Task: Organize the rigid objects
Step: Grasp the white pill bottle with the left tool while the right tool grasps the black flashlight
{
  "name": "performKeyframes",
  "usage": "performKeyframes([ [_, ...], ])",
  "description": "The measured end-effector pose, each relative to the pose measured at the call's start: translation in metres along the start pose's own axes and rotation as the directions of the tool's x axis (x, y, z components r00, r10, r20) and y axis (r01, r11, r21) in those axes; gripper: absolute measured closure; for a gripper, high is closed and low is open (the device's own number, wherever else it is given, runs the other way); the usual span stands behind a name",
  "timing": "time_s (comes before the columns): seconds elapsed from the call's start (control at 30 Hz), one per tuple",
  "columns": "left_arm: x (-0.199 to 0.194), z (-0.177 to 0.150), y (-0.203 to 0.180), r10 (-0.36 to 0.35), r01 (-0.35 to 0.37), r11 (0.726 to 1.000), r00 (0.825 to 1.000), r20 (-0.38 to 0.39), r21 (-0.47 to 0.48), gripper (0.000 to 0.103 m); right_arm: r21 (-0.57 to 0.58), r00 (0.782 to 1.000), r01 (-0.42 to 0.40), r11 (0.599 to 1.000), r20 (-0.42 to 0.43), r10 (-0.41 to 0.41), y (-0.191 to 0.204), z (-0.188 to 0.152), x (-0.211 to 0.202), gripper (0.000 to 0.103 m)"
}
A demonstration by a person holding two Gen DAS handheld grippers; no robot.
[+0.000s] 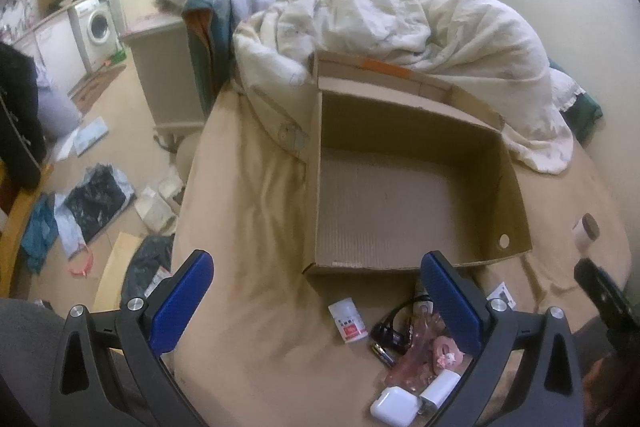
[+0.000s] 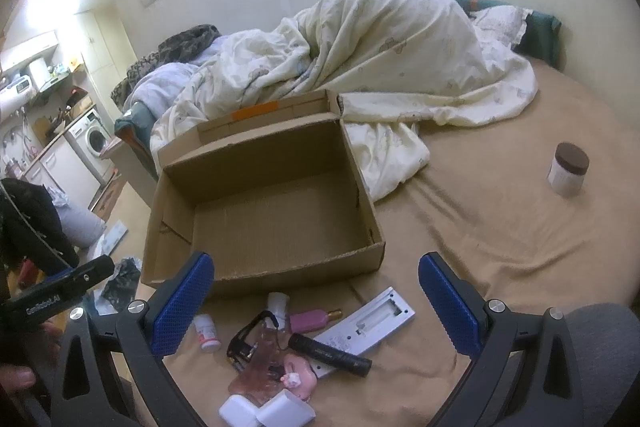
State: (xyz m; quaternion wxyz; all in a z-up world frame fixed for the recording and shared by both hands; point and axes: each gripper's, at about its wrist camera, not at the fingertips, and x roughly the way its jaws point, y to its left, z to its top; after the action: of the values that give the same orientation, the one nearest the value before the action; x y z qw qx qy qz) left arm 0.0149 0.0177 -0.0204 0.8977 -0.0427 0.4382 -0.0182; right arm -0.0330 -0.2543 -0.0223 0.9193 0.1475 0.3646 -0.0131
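An open cardboard box [image 1: 512,211] [image 2: 168,215] sits empty on the tan bed sheet. In front of it lies a small pile: a white pill bottle [image 1: 349,323] [image 2: 207,336], a black tube [image 2: 329,354], a grey remote shell [image 2: 372,323], a pink bottle [image 2: 308,320], white charger blocks [image 1: 396,407] [image 2: 264,411], and a pink clear item [image 1: 424,351]. A brown-lidded jar [image 2: 568,169] [image 1: 586,231] stands apart at the right. My left gripper [image 1: 316,307] is open above the pile. My right gripper [image 2: 316,307] is open above the pile too.
A rumpled cream duvet [image 2: 380,67] lies behind the box. The bed's left edge drops to a floor littered with bags and papers [image 1: 92,203]. A washing machine [image 1: 98,25] stands at the far left. The left gripper's body shows in the right wrist view [image 2: 56,293].
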Motion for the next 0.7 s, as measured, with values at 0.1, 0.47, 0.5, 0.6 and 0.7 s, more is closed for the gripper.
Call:
performKeyframes([
  [0.1, 0.011, 0.001, 0.007, 0.021, -0.022, 0.999, 0.999, -0.042, -0.039, 0.0, -0.004, 0.999, 0.008, 1.0, -0.053, -0.008, 0.002, -0.006, 0.01, 0.0],
  [0.47, 0.097, -0.024, 0.027, -0.025, -0.067, 0.975, 0.916, -0.4, -0.212, 0.036, 0.027, 0.986, 0.025, 0.999, -0.167, -0.02, -0.009, -0.011, 0.027, 0.0],
  [0.5, 0.103, -0.026, 0.023, -0.026, -0.069, 0.975, 0.908, -0.418, -0.21, 0.037, 0.029, 0.985, 0.025, 0.999, -0.173, -0.019, -0.01, -0.011, 0.029, 0.0],
  [0.6, 0.122, -0.033, 0.009, -0.03, -0.068, 0.979, 0.885, -0.465, -0.192, 0.037, 0.043, 0.981, 0.021, 0.999, -0.193, -0.012, -0.014, -0.009, 0.032, 0.0],
  [0.7, 0.137, -0.043, 0.003, 0.003, -0.11, 0.977, 0.866, -0.501, -0.185, 0.038, 0.059, 0.979, 0.025, 0.998, -0.201, -0.012, -0.018, -0.01, 0.033, 0.0],
])
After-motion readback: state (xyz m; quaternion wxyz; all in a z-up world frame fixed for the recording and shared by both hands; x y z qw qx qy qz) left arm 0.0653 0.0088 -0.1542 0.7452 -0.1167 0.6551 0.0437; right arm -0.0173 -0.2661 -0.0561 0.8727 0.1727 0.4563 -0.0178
